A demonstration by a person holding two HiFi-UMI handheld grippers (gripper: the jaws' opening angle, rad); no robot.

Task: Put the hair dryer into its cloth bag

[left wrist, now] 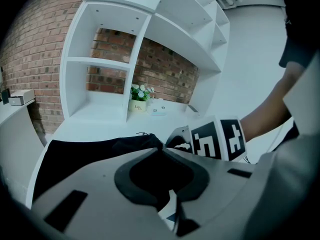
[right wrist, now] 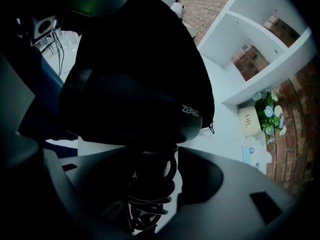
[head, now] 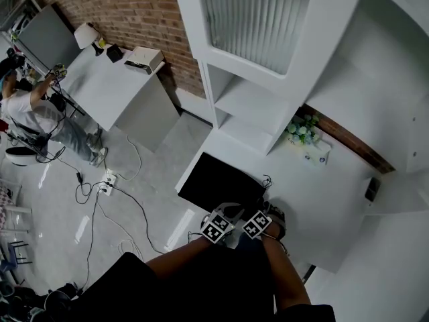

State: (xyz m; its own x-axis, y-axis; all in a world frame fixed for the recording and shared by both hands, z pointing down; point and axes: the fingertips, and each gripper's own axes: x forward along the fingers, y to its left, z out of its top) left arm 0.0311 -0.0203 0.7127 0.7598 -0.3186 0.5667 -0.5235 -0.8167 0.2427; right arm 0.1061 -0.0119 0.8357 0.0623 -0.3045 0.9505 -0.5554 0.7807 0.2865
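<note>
Right gripper view: hair dryer between spread right fingers; left fingers pinch bag.

Black-and-white marker cubes, grey jaws

Cloth bag lies on the bench, flower pot behind it; hair dryer stands between my right claw's jaws.

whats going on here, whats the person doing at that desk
A person works two handheld grippers over a white desk. The left gripper has its jaws closed on the edge of the black cloth bag. The right gripper has its jaws apart around the coiled cord under the hair dryer, close by the bag. Whether the dryer is inside yet isn't clear.
</note>
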